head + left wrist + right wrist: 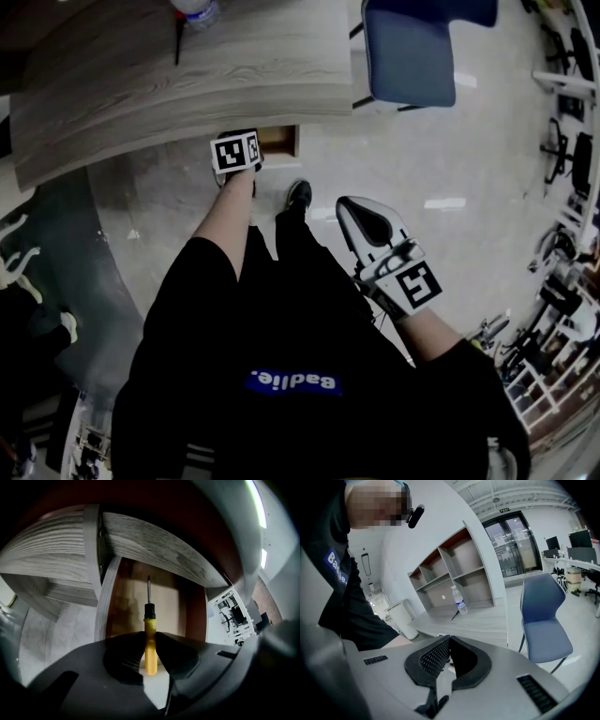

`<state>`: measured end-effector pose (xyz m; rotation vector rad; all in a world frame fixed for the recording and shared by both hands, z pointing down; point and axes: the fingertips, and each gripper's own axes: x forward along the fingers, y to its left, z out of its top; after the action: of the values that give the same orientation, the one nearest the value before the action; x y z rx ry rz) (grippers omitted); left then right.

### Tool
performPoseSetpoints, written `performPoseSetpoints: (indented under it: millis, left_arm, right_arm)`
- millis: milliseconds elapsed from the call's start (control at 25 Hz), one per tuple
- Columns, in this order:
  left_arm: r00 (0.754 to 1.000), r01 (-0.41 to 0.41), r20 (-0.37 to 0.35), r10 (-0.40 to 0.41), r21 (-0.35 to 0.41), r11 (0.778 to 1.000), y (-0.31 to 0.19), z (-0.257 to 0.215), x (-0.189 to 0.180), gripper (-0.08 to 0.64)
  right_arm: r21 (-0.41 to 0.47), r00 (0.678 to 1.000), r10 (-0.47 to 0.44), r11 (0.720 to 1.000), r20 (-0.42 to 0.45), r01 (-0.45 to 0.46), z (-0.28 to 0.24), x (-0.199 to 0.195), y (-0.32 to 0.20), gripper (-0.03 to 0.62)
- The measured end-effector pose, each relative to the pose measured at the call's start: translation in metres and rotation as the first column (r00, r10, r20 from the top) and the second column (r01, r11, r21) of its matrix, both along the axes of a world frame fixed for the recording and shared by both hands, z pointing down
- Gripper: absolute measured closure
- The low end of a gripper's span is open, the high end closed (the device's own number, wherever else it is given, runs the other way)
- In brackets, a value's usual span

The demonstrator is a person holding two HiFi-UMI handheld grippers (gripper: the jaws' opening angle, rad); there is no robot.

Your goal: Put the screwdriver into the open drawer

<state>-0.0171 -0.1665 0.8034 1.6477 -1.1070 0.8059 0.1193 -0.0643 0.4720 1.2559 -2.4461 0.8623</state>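
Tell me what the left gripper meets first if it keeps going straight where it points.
The screwdriver clamped in the left gripper leads tip first, so its tip would probably strike the brown inner panel of the open drawer. Nothing shows in between, though depth is unclear.

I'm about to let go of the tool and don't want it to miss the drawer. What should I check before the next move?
1. Grip: the left gripper has its jaws clamped on the yellow handle of the screwdriver: ok.
2. The drawer stands open under the desk: ok.
3. The screwdriver's shaft lines up with the drawer's inside, not its side wall: ok.
4. Landing spot free: the floor that shows looks bare, but the near part is hidden behind the jaws: cannot tell.
5. Low enough for a gentle release: cannot tell.
6. The right gripper is shut, empty and away from the drawer: ok.
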Motion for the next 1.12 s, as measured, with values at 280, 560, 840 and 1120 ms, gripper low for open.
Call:
performPoseSetpoints:
  millis: [280,560,840,1120]
  left_arm:
    - [0.999,-0.015,0.041,0.015,-0.007,1.0,-0.003,0.01,0.003,0.485]
    - [0.997,-0.021,0.074,0.022,-0.014,1.0,-0.004,0.02,0.006,0.485]
    - [0.993,-0.037,0.116,0.035,0.019,0.999,-0.009,0.02,0.006,0.483]
    - [0.993,-0.02,0.117,0.018,0.018,1.0,-0.009,0.02,0.004,0.48]
  right_arm:
    - [-0.015,1.0,0.006,1.0,-0.014,-0.006,0.007,0.004,0.002,0.563]
    - [-0.04,1.0,0.021,0.999,-0.021,-0.022,0.018,0.011,0.008,0.563]
    - [-0.048,0.999,0.039,0.998,-0.029,-0.041,0.022,0.022,0.01,0.563]
    - [-0.041,0.998,0.037,0.998,-0.055,-0.04,0.024,0.021,0.012,0.563]
